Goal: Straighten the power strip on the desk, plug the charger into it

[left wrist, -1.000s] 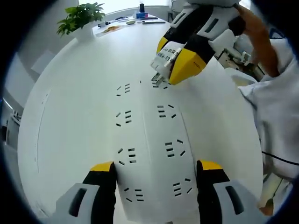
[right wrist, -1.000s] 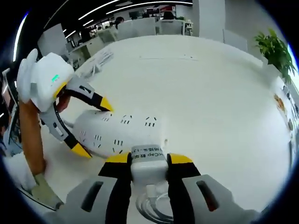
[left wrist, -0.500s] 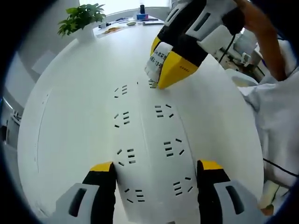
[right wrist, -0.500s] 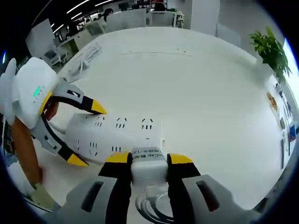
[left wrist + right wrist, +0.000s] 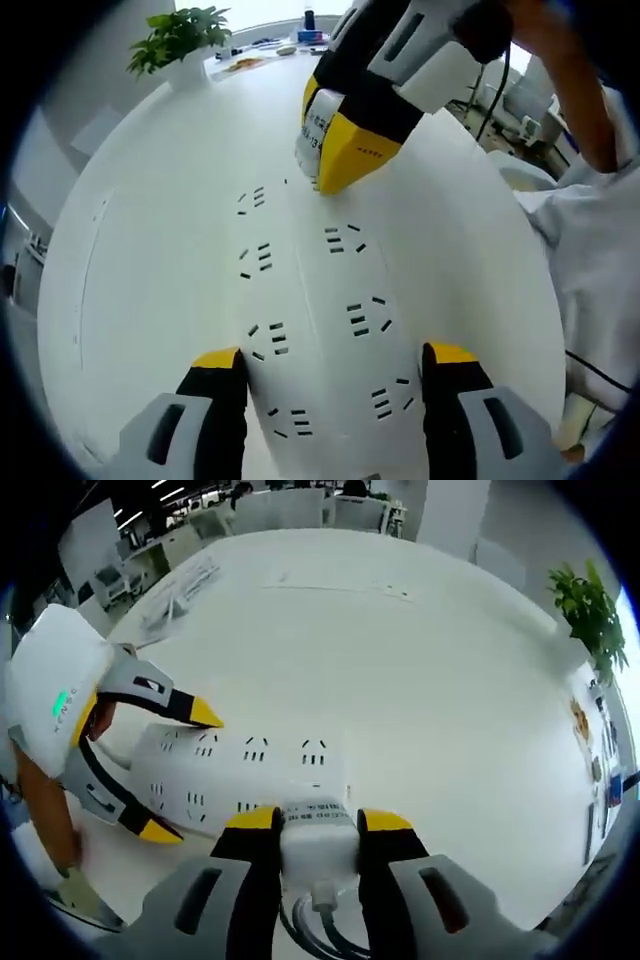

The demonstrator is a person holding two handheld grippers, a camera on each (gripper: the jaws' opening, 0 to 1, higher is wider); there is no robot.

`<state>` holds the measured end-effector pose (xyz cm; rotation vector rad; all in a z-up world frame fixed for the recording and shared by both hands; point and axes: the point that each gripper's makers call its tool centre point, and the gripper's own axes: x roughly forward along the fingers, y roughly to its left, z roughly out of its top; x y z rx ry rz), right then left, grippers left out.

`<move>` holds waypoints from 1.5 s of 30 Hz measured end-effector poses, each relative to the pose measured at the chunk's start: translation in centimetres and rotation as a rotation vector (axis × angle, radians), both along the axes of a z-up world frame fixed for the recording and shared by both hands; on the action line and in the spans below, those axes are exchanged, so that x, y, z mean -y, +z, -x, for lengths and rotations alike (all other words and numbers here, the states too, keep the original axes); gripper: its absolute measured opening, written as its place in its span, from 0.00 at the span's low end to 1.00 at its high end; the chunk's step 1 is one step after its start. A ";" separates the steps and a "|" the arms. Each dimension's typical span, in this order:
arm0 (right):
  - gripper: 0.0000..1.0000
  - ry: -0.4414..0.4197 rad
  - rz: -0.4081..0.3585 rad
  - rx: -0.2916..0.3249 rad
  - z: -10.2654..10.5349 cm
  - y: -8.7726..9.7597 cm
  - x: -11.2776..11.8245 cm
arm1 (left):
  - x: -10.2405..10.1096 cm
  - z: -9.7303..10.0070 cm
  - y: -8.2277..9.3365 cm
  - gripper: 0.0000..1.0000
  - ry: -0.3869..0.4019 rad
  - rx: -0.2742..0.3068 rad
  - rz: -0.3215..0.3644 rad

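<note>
A white power strip [image 5: 320, 310] with several sockets lies on the white desk [image 5: 150, 230] and runs away from me. My left gripper [image 5: 335, 378] holds its near end, one finger pressed on each long side. The right gripper [image 5: 360, 110] comes in from the upper right, shut on a white charger [image 5: 316, 132] whose lower end meets the strip's far end socket. In the right gripper view the right gripper [image 5: 318, 825] clamps the charger [image 5: 318, 840] right at the strip's [image 5: 240, 775] edge. The left gripper [image 5: 175, 772] straddles the strip's other end there.
A potted plant [image 5: 180, 35] and small items [image 5: 270, 50] sit at the desk's far edge. A person's arm [image 5: 580, 90] and white sleeve [image 5: 590, 260] are on the right. The charger's cable [image 5: 320, 935] hangs under the right gripper. A long white object [image 5: 180, 585] lies far off.
The right gripper has carried the charger a little along the strip's far end and tipped it more upright over the end socket. The left gripper kept its hold.
</note>
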<state>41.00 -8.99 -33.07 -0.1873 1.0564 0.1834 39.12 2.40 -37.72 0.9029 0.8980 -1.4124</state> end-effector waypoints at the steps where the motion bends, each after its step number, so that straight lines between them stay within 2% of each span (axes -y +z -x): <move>1: 0.28 0.015 0.018 -0.001 -0.2 0.0 -0.1 | 0.0 0.0 0.0 0.71 -0.001 0.000 0.002; 4: 0.28 0.020 -0.007 -0.019 -0.7 -0.1 0.0 | 0.0 0.0 0.0 0.72 0.001 -0.001 0.005; 5: 0.29 0.040 -0.053 -0.054 -0.3 -1.6 -0.8 | 0.0 0.0 -0.1 0.72 0.001 -0.001 0.006; 6: 0.28 0.026 -0.006 -0.007 -0.4 -1.4 0.7 | -0.1 -0.2 -0.1 0.72 0.005 0.002 0.003; 7: 0.28 0.105 -0.034 -0.013 0.8 -1.7 0.1 | -0.1 -0.2 -0.1 0.72 0.007 0.000 0.006; 8: 0.28 0.002 -0.092 0.012 -0.4 -1.4 0.3 | -0.1 -0.2 0.0 0.72 0.007 0.001 0.007; 9: 0.28 0.002 -0.095 0.028 -1.0 -1.2 0.4 | 0.0 -0.5 0.0 0.72 0.018 0.000 0.007; 10: 0.28 0.004 -0.090 0.020 -0.9 -1.2 0.3 | 0.0 -0.6 0.0 0.72 0.020 0.000 0.006; 11: 0.28 0.036 -0.053 0.006 -0.9 -1.2 0.0 | 0.0 -0.7 0.0 0.72 0.020 0.001 0.004; 13: 0.28 0.038 -0.046 0.013 -1.1 -1.3 -0.4 | 0.1 -0.8 0.0 0.72 0.022 0.000 0.003; 19: 0.29 0.024 -0.097 0.064 -1.1 -1.0 -0.3 | 0.2 -1.0 -0.1 0.72 0.028 0.000 0.006; 25: 0.32 0.062 -0.150 0.143 -0.9 -0.8 -0.5 | 0.3 -1.0 -0.1 0.72 0.027 -0.001 0.010; 30: 0.36 0.104 -0.196 0.185 -0.6 0.0 -1.3 | 0.4 -0.8 -0.1 0.73 0.027 -0.002 0.011; 31: 0.39 0.123 -0.198 0.205 -0.5 0.7 -1.5 | 0.4 -0.7 -0.1 0.73 0.027 -0.002 0.012; 33: 0.49 0.137 -0.208 0.257 -0.4 2.3 -1.6 | 0.4 -0.6 -0.1 0.73 0.028 -0.002 0.013; 35: 0.60 0.114 -0.209 0.287 0.0 3.8 -1.2 | 0.5 -0.6 -0.1 0.73 0.028 -0.003 0.014; 36: 0.61 0.114 -0.198 0.300 0.4 4.4 -0.9 | 0.5 -0.6 -0.1 0.73 0.028 -0.003 0.014; 39: 0.59 0.104 -0.153 0.281 1.4 4.2 0.0 | 0.5 -0.3 -0.1 0.73 0.028 -0.002 0.014; 42: 0.58 0.101 -0.108 0.253 1.8 2.6 0.3 | 0.5 0.0 -0.1 0.73 0.028 -0.002 0.013; 43: 0.55 0.099 -0.104 0.253 1.7 2.3 0.3 | 0.5 0.0 -0.1 0.73 0.029 -0.002 0.013; 45: 0.39 0.097 -0.102 0.261 1.3 2.2 0.2 | 0.5 0.0 -0.1 0.73 0.029 -0.003 0.014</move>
